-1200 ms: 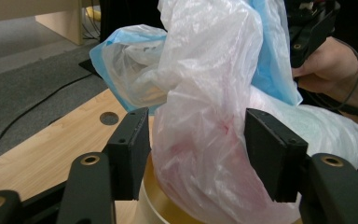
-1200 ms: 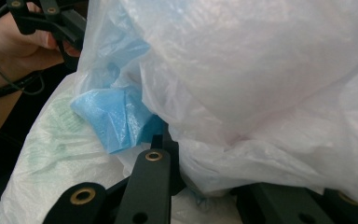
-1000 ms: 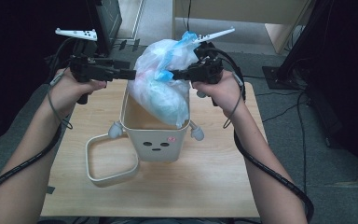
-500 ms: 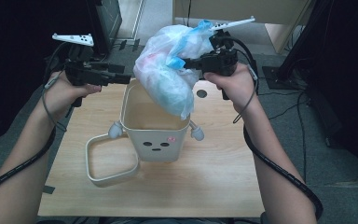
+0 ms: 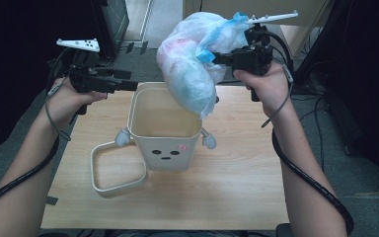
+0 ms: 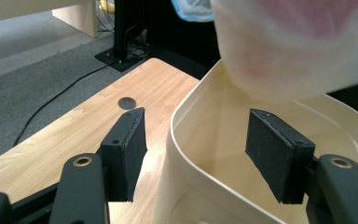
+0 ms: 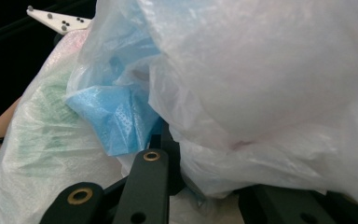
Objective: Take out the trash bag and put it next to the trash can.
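Currently: left claw (image 5: 131,85) released, jaws straddling near-left rim of cream bin (image 5: 165,143), one jaw outside wall, one inside, pads apart from wall. Bin upright on worktop (image 5: 237,182); loose cream ring (image 5: 118,170) lying beside bin, below left claw. Right claw (image 5: 216,57) clenched on filled plastic bag (image 5: 192,74), gathered neck pinched between jaws; bag hanging left of right claw, bottom above bin mouth.

Translucent white bag (image 5: 192,59) with blue and pink inside, cream bin (image 5: 165,133) with dot face, pale wood table (image 5: 237,177)
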A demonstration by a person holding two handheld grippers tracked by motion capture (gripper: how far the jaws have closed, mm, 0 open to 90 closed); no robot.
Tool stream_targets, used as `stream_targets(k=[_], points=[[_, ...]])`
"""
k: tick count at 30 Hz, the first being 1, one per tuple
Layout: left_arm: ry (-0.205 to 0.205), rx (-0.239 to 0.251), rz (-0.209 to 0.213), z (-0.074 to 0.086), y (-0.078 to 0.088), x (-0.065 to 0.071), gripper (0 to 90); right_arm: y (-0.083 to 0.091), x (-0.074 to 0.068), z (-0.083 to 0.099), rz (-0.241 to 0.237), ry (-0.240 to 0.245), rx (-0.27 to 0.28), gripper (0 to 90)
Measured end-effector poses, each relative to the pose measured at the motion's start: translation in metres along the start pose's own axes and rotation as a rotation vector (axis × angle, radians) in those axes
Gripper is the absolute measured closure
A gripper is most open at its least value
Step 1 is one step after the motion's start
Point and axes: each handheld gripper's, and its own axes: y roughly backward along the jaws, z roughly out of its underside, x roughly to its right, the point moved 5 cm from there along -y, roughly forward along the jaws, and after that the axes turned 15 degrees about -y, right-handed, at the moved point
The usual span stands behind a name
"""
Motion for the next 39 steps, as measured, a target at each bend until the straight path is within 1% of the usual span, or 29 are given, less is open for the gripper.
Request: stream_targets(k=[2, 4, 6, 9, 12, 14, 18, 20, 21, 22, 23, 30, 32, 35, 39], points=[[0.0, 0.002, -0.003, 0.001, 0.001, -0.001, 37.5, 0.007, 0.002, -0.002, 0.013, 0.003, 0.022, 78.6], [0.005, 0.01, -0.006, 0.002, 0.002, -0.002, 37.4, 0.015, 0.005, -0.004, 0.015, -0.006, 0.047, 78.6], [0.005, 0.009, -0.009, 0.003, 0.003, -0.002, 37.3, 0.022, 0.008, -0.005, 0.029, -0.008, 0.058, 78.7], [-0.003, 0.004, -0.011, 0.004, 0.003, -0.003, 37.2, 0.032, 0.011, -0.007, 0.041, -0.011, 0.069, 78.7], [-0.005, 0.003, -0.017, 0.005, 0.005, -0.003, 37.1, 0.041, 0.016, -0.006, 0.076, -0.005, 0.073, 78.9], [-0.005, 0.005, -0.02, 0.007, 0.005, -0.003, 37.1, 0.046, 0.022, -0.004, 0.109, 0.0, 0.068, 78.9], [-0.001, 0.001, -0.026, 0.012, 0.007, -0.004, 37.0, 0.052, 0.035, 0.004, 0.13, -0.024, 0.065, 78.8], [0.002, 0.005, -0.028, 0.014, 0.007, -0.004, 37.0, 0.055, 0.041, 0.009, 0.145, -0.027, 0.063, 78.8], [-0.005, 0.002, -0.028, 0.016, 0.008, -0.005, 36.9, 0.056, 0.045, 0.011, 0.159, -0.031, 0.061, 78.8], [-0.002, 0.0, -0.028, 0.017, 0.008, -0.004, 36.9, 0.057, 0.049, 0.014, 0.166, -0.03, 0.059, 78.7], [-0.011, -0.002, -0.03, 0.018, 0.008, -0.005, 36.8, 0.058, 0.052, 0.016, 0.174, -0.036, 0.059, 78.7], [-0.014, -0.003, -0.042, 0.03, 0.01, -0.005, 36.7, 0.063, 0.075, 0.036, 0.205, -0.062, 0.062, 78.4], [-0.009, 0.0, -0.045, 0.034, 0.01, -0.006, 36.6, 0.062, 0.081, 0.043, 0.21, -0.075, 0.058, 78.2], [-0.003, -0.005, -0.049, 0.042, 0.009, -0.007, 36.5, 0.058, 0.089, 0.053, 0.226, -0.072, 0.045, 78.0], [0.0, -0.009, -0.054, 0.051, 0.008, -0.008, 36.5, 0.051, 0.096, 0.064, 0.232, -0.072, 0.029, 77.7]])
